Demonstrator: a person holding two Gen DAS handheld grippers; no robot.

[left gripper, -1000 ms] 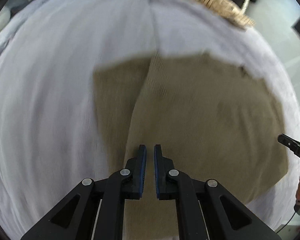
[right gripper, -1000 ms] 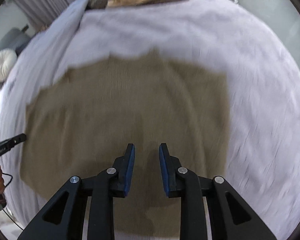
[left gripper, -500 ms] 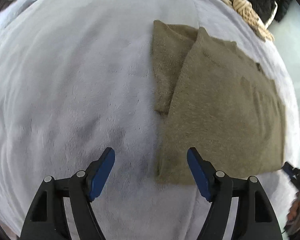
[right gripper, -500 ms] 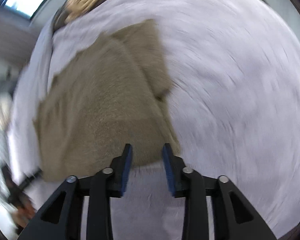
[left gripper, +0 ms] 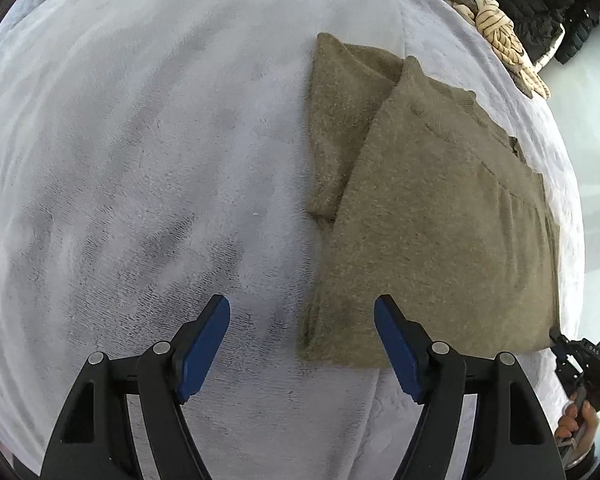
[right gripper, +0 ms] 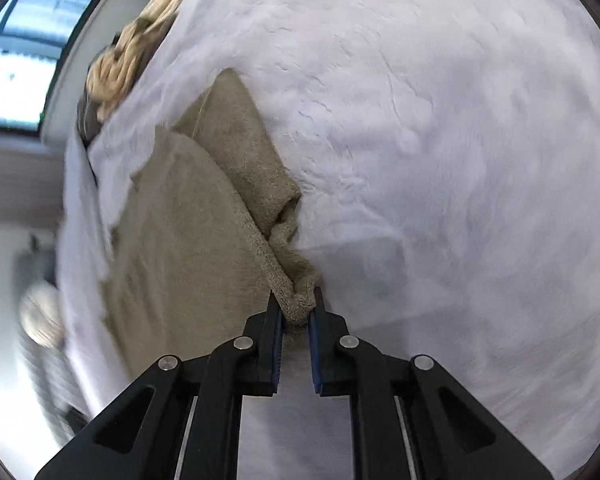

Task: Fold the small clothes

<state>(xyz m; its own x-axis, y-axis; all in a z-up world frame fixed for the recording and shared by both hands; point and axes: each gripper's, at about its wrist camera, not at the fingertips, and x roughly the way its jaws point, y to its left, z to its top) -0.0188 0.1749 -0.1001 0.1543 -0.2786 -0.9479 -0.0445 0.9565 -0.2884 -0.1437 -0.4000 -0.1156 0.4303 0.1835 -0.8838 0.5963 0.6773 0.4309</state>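
corner grips on a half-folded sweater

the olive-brown knit sweater [left gripper: 440, 216] lies flat on a pale lilac fleece blanket [left gripper: 140, 160], its body squared off and one sleeve [left gripper: 340, 120] tucked partly beneath the upper layer, so that it shows only along one side. the right gripper [right gripper: 296, 308] has just been closing and now pinches a bunched corner of the sweater [right gripper: 300, 300] between its blue pads, the knit gathered into a small fold there; the hold at a corner suits lifting one edge over for the next fold. the left gripper [left gripper: 302, 340] stands spread, nothing between its jaws, poised above the sweater's near corner [left gripper: 320, 344], one pad over bare blanket and the other over cloth; judged from this, it is placed to take the matching corner. in the left wrist view the right gripper's tip and the hand holding it [left gripper: 576, 424] appear at the sweater's opposite near corner. open blanket lies on both sides of the garment, giving room to carry the edge across. a heap of other knitwear [left gripper: 496, 28] sits at the far edge of the blanket, well apart from the work.
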